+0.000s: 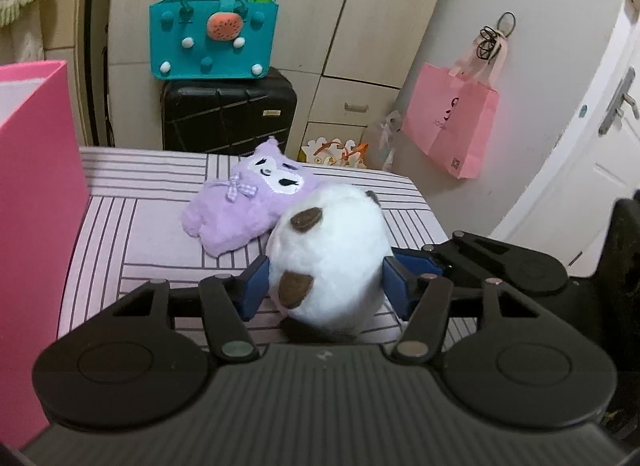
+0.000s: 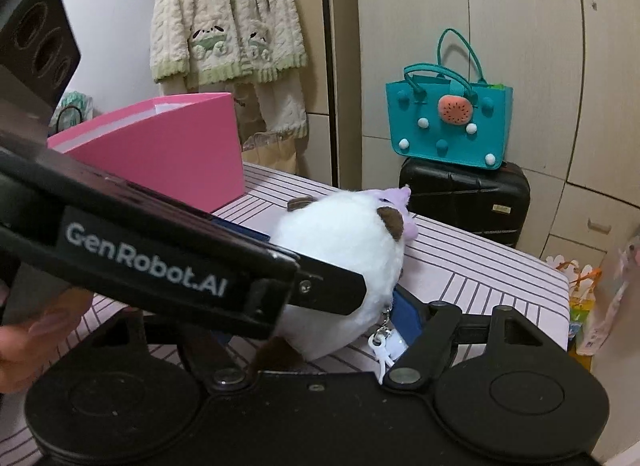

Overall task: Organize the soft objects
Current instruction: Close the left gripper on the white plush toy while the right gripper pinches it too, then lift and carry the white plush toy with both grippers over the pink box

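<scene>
Near the striped bed's [image 1: 132, 225] right edge, both the left gripper [image 1: 326, 284] and right gripper [image 2: 308, 306] are squeezing the round white plush toy [image 1: 332, 250]; its yielding fluff could be slipping free when lifted.

Between my blue matt pads [image 1: 256, 286] sits a fluffy white plush toy [image 1: 332, 258] with brown felt-like patches. The purple plush [image 1: 240, 201] near the bed's far edge looks fleecy. The striped sheet [image 1: 140, 225] is smooth cloth; the pink box [image 2: 180, 149] is matt card.
</scene>
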`<act>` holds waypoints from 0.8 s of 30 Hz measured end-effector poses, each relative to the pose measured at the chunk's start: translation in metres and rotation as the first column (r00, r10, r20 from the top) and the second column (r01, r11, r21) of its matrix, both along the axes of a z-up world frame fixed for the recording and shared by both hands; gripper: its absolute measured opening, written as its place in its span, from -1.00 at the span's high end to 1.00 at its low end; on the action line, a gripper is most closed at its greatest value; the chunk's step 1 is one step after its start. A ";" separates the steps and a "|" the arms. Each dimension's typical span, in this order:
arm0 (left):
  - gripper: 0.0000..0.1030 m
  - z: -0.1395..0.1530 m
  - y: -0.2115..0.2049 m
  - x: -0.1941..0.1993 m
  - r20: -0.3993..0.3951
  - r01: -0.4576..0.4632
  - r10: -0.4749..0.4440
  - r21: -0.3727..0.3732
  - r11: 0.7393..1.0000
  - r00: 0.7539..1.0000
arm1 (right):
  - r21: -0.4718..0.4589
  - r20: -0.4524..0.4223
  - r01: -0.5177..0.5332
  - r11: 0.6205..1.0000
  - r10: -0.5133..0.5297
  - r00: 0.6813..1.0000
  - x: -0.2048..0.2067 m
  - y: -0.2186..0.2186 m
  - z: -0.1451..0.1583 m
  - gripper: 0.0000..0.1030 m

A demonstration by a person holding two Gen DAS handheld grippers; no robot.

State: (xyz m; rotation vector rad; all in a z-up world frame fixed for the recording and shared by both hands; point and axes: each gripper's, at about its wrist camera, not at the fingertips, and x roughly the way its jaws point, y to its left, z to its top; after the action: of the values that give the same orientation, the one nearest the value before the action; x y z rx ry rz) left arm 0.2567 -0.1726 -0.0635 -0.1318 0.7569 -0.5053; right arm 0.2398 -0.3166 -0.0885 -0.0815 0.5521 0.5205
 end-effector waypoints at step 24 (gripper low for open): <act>-0.07 0.009 0.039 -0.046 -0.175 0.062 -0.075 -0.076 0.995 0.982 | 0.016 -0.113 0.066 0.998 -0.064 0.992 -0.058 0.023 0.020 -0.31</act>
State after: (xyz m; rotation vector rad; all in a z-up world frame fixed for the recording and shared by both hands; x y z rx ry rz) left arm 0.2104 -0.1335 -0.0548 -0.2191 0.9206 -0.5917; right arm 0.1819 -0.2931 -0.0685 -0.0157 0.6575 0.4690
